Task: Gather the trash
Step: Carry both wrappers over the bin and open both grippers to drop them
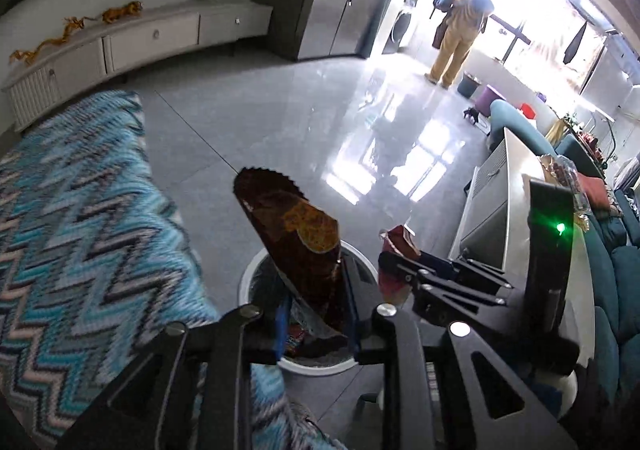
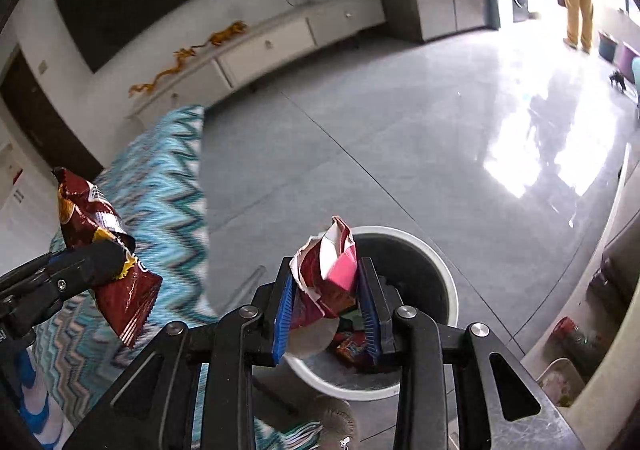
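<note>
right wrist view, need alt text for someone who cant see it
The right gripper holds a crumpled red and pink wrapper between its blue pads, right over a white bin with wrappers in it. At left, the left gripper holds a dark red snack bag above a zigzag rug.

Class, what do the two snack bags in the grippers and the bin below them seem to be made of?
Dark red bag: glossy plastic film, probably foil-lined; it shines and has a serrated edge.
Crumpled bag: thin film too, likely; it keeps sharp creases and shows a pale inner face.
Bin: looks like smooth white plastic at the rim, with a dark inside.
</note>
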